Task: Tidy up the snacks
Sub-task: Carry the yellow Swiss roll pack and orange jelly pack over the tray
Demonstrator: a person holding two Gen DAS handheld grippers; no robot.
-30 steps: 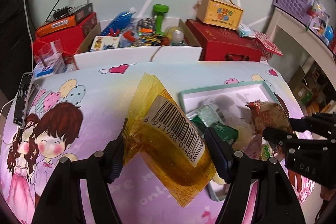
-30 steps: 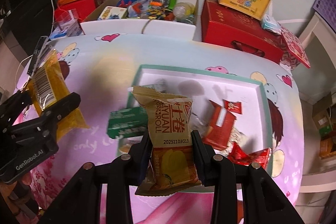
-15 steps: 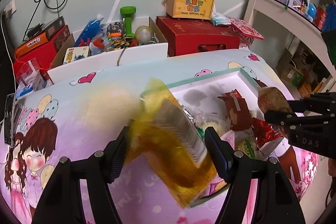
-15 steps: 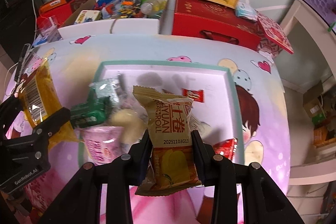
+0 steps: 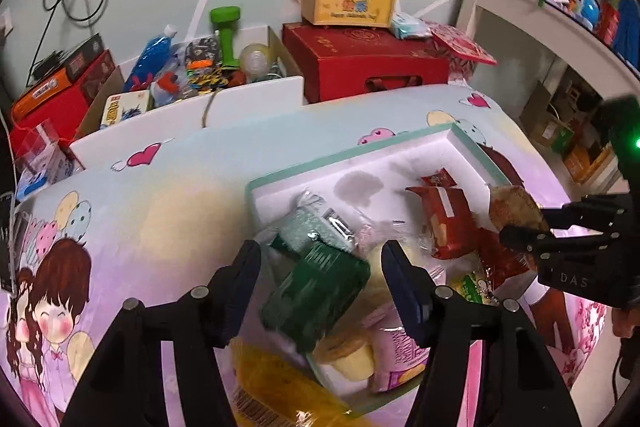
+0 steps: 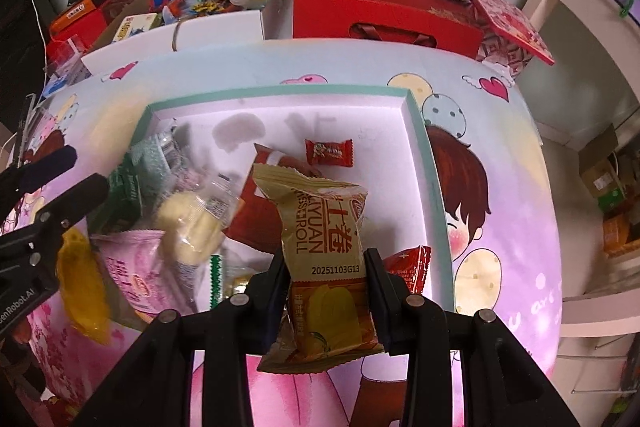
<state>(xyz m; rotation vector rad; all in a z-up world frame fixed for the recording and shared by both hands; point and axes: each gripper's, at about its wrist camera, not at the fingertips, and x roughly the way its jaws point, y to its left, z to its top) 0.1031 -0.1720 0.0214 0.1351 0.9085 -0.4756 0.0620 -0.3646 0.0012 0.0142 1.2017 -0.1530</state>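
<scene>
A teal-rimmed white tray (image 5: 352, 157) (image 6: 434, 163) on the cartoon tablecloth holds several snack packs: a green pack (image 5: 316, 293), red packs (image 5: 444, 215), a pink pack (image 6: 128, 271). My left gripper (image 5: 320, 267) is open and empty above the tray's left part. The yellow barcode packet (image 5: 276, 387) (image 6: 80, 287) lies below it at the tray's near-left edge. My right gripper (image 6: 326, 267) is shut on a gold egg-roll packet (image 6: 324, 227) and holds it above the tray's right side; in the left wrist view the gripper (image 5: 524, 227) is at the right.
Behind the table stand an open box of toys (image 5: 192, 75), a red gift box (image 5: 360, 63) with a yellow carry box (image 5: 348, 1) on top, and red boxes (image 5: 52, 99) at the left. A white shelf (image 5: 552, 27) stands to the right.
My left gripper opened and let go of the yellow barcode packet, which dropped to the tray's near-left edge. Both grippers moved over the tray; the right still holds the egg-roll packet.
</scene>
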